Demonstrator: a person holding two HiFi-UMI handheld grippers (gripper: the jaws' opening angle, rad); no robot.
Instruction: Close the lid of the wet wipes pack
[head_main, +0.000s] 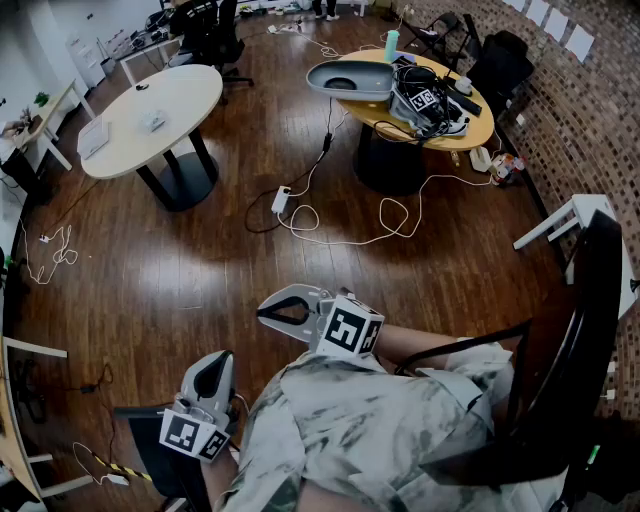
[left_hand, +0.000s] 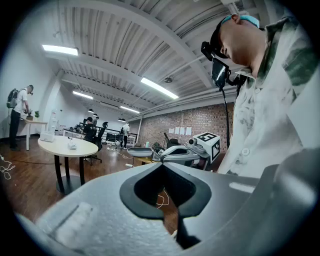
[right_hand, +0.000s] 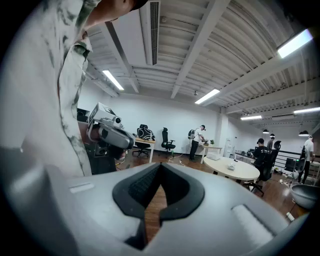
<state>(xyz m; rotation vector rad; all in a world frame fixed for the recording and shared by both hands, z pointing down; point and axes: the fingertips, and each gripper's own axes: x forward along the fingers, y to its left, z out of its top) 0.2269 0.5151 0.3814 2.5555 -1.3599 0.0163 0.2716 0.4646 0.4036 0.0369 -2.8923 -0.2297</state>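
We make out only a small pale pack (head_main: 155, 122) lying flat near the middle of the round white table (head_main: 190, 90) (its lid's state is too small to tell).

The person wears a pale shirt with grey-green marbling (head_main: 360, 430). The grey left gripper (head_main: 214, 362) and grey right gripper (head_main: 263, 313) each carry a black-and-white marker cube (head_main: 350, 330).

You hold both grippers low and close to your torso (head_main: 370, 430). The left gripper (head_main: 212, 378) points forward, jaws together and empty. The right gripper (head_main: 270, 313) points toward your left, jaws together and empty, with the right forearm (head_main: 425, 345) bent behind it.
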